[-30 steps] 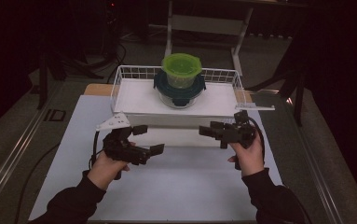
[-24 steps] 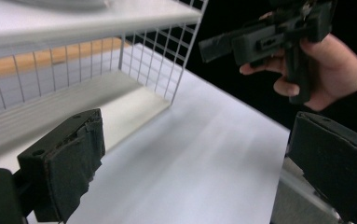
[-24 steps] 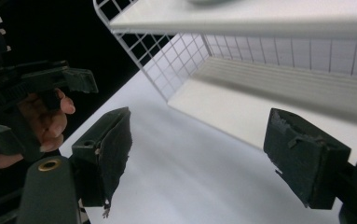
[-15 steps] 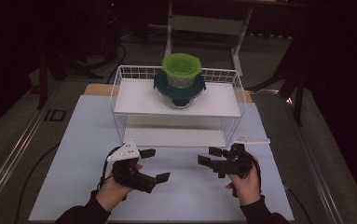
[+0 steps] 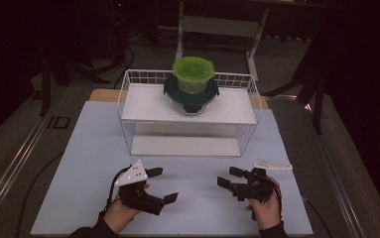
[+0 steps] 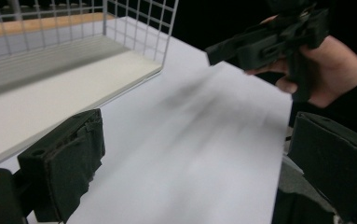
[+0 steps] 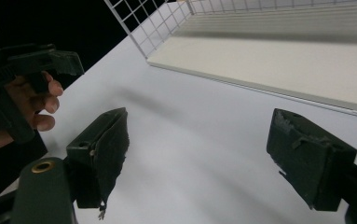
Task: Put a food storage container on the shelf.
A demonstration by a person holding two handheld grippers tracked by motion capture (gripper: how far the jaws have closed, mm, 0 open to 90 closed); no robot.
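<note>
A green-lidded container (image 5: 193,73) is stacked on a dark-lidded clear bowl (image 5: 191,96) on the top shelf of a white wire rack (image 5: 128,94). My left gripper (image 5: 163,184) hovers low over the white mat (image 5: 93,148), near the front, left of centre. It is open with nothing between its jaws (image 6: 199,163). My right gripper (image 5: 227,176) is at the front right, facing the left one. It is open and empty (image 7: 204,154), and its jaws have just opened a little wider. Each gripper view shows the other gripper (image 6: 264,42) (image 7: 27,65) in a hand.
The rack's lower shelf (image 5: 185,145) lies bare on the mat, its front edge a short way beyond both grippers (image 6: 73,88) (image 7: 278,70). Dark floor, cables and stand legs (image 5: 254,59) surround the table. A rail (image 5: 19,153) runs along the left side.
Both hands have drawn back from the rack toward the near edge of the table and sunk lower. The containers have not moved.
</note>
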